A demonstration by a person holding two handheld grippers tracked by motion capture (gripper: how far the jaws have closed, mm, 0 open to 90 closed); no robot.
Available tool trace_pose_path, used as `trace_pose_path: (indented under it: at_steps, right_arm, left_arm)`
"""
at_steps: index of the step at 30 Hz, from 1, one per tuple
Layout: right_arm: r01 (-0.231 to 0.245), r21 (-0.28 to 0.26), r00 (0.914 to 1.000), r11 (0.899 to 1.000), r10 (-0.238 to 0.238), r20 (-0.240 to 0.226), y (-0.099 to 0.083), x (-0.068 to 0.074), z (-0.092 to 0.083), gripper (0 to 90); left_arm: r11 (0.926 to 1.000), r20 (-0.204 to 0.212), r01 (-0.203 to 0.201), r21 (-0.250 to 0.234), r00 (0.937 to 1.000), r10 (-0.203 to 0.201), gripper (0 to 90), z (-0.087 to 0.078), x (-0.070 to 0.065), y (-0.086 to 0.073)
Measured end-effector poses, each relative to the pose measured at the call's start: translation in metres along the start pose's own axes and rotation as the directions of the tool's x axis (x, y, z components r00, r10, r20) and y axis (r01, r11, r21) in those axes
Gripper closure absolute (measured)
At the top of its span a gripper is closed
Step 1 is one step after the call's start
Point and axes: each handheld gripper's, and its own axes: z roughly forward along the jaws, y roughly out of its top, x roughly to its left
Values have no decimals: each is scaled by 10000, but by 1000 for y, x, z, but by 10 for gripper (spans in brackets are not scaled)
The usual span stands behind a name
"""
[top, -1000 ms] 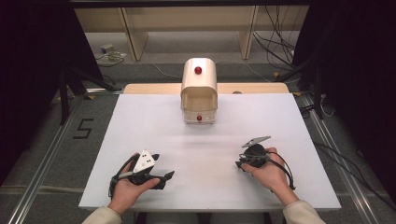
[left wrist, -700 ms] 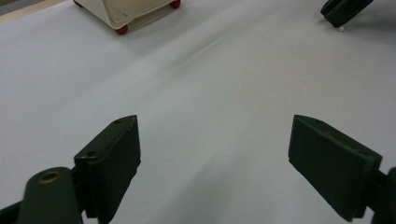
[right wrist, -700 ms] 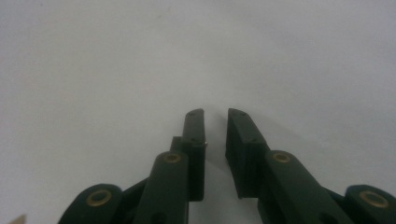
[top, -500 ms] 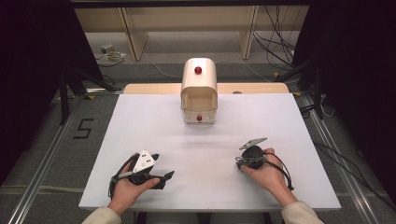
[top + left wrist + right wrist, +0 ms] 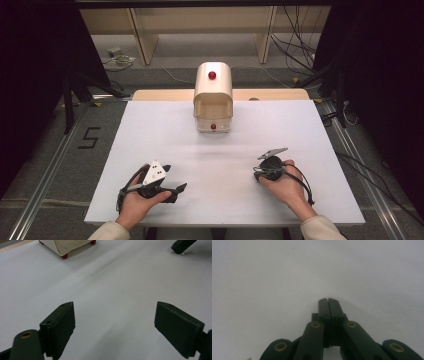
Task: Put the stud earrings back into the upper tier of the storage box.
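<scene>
Near the table's front left, a person's left hand holds my left gripper (image 5: pixel 176 192), which carries a grey three-cornered plate. Its jaws stand wide apart over bare white tabletop in the left gripper view (image 5: pixel 115 330), with nothing between them. At the front right, the other hand holds my right gripper (image 5: pixel 258 173). In the right gripper view its two black jaws (image 5: pixel 328 301) meet flush over the white surface. They have just been closing, and nothing is between them. A cream box-shaped device with red knobs (image 5: pixel 213 97) stands at the table's far middle, apart from both grippers.
The white table (image 5: pixel 150 130) is bordered by a wooden strip at its far edge. The cream device's corner (image 5: pixel 67 246) and the right gripper's tip (image 5: pixel 181 245) show at the top of the left gripper view. Cables lie on the floor beyond the table and to its right.
The right gripper's jaws have drawn together. Both hands have stayed where they were.
</scene>
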Motion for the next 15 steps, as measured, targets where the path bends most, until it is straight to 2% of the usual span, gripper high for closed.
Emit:
trace_pose_path:
  at_steps: [8,13,15]
  right_arm:
    - [-40,-31,9999,10000,40,-102,0,-2,-2,900]
    - [-26,-385,10000,9993,25,-30,2,-4,-7,900]
    - [-157,-530,9999,9985,155,-36,2,-4,-8,900]
  left_arm:
    - [10000,9,53,-28,10000,-53,165,0,1,0]
    - [10000,7,49,-24,10000,-49,165,0,1,0]
    - [10000,6,52,-29,10000,-52,165,0,0,0]
